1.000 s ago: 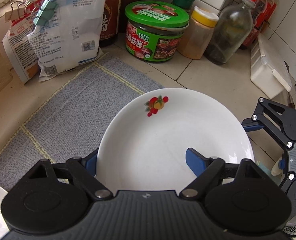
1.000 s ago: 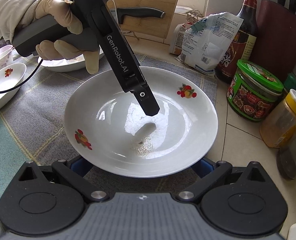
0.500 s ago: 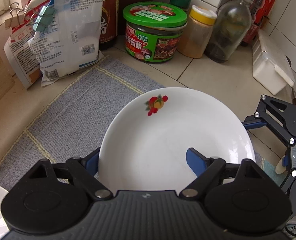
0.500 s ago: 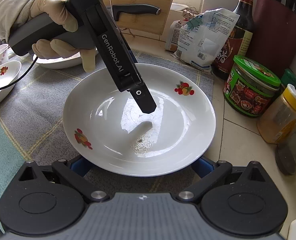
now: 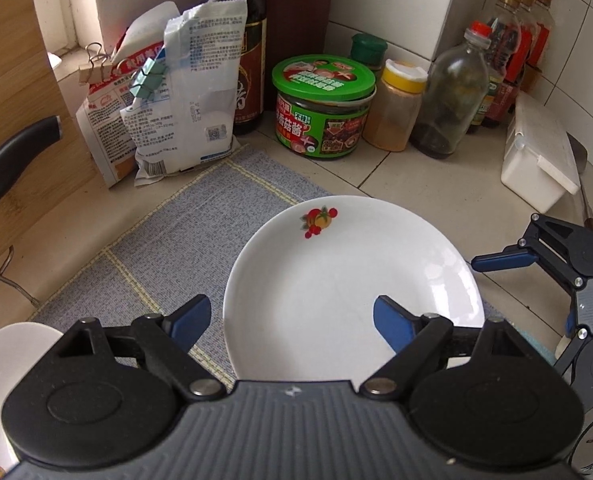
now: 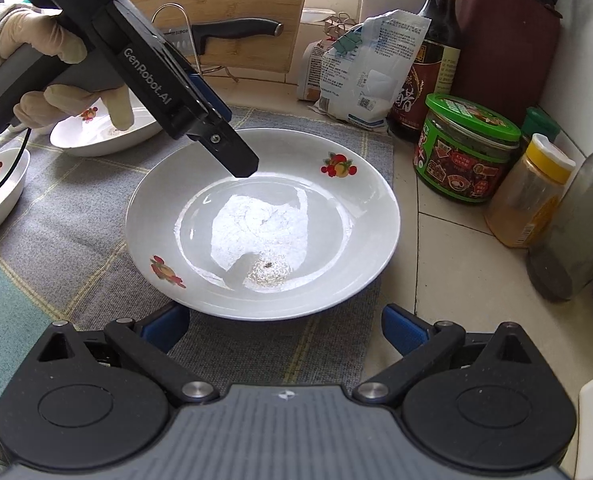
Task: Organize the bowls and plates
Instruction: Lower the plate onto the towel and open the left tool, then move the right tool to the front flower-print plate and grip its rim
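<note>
We see the left gripper (image 5: pixel 290 318) spread wide, its blue fingers (image 5: pixel 392 326) grasping nothing; one lies over the white plate (image 5: pixel 348 280), the other over the grey mat (image 5: pixel 184 240) just beside the rim. The right gripper (image 6: pixel 282 326) is likewise released, with the plate's (image 6: pixel 360 216) near rim between its two blue tips (whether they touch it, we cannot tell). The plate sits flat on the mat, at the mat's edge beside the tiled counter (image 6: pixel 456 264), fruit motifs on its rim. In the right view a gloved hand (image 6: pixel 52 84) holds the left tool above the plate's far side. Beyond it lie two more white dishes (image 6: pixel 100 136). A green-lidded jar (image 5: pixel 322 106), a yellow-capped spice jar (image 5: pixel 394 110) and clipped bags (image 5: pixel 184 92) stand behind.
</note>
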Demonstrator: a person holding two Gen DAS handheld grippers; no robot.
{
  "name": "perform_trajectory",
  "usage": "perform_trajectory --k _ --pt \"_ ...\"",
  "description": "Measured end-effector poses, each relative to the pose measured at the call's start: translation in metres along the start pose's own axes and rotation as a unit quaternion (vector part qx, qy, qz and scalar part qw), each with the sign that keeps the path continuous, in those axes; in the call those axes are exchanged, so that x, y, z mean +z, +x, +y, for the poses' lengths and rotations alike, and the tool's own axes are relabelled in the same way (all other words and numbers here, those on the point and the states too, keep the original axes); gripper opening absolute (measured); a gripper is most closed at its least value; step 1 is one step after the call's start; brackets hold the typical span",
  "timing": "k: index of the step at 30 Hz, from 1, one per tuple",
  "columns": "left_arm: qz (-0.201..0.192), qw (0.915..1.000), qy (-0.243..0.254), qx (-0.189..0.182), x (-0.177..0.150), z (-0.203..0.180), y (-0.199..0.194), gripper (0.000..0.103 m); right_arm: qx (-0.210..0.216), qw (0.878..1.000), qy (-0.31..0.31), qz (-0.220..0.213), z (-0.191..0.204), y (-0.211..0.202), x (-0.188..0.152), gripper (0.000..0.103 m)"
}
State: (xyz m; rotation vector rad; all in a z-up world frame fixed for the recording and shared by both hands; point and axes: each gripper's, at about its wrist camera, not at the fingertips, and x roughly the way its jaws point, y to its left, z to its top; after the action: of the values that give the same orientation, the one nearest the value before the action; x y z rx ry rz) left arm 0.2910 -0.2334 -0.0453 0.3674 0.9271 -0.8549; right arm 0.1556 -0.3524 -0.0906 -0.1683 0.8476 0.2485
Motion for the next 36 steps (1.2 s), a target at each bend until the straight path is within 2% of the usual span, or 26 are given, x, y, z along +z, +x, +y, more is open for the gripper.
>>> perform_trajectory --k 6,13,17,27,31,36 --pt "-0.036 0.9992 0.000 0.017 -0.021 -0.021 -0.037 0.089 -0.021 0.999 0.034 -0.004 0.007 -0.014 -0.008 0.103" --pt "-0.057 0.9969 -0.051 0.021 -0.064 -0.043 -0.076 0.089 -0.031 0.998 0.043 -0.013 0.025 -0.030 -0.019 0.103" --pt "-0.063 0.9952 -0.069 0.031 -0.094 -0.059 -0.094 0.089 -0.014 0.999 0.048 -0.015 0.036 -0.037 -0.022 0.103" --pt "-0.085 0.9860 -0.092 0.110 -0.156 -0.080 -0.134 0.089 0.049 0.998 0.018 -0.031 0.073 -0.048 -0.018 0.103" --pt "-0.084 0.9823 -0.074 0.151 -0.177 -0.085 -0.144 0.089 0.058 0.998 0.012 -0.026 0.088 -0.047 -0.017 0.103" --pt "-0.091 0.9774 -0.053 0.183 -0.202 -0.084 -0.161 0.090 0.071 0.997 0.013 -0.026 0.105 -0.047 -0.014 0.103"
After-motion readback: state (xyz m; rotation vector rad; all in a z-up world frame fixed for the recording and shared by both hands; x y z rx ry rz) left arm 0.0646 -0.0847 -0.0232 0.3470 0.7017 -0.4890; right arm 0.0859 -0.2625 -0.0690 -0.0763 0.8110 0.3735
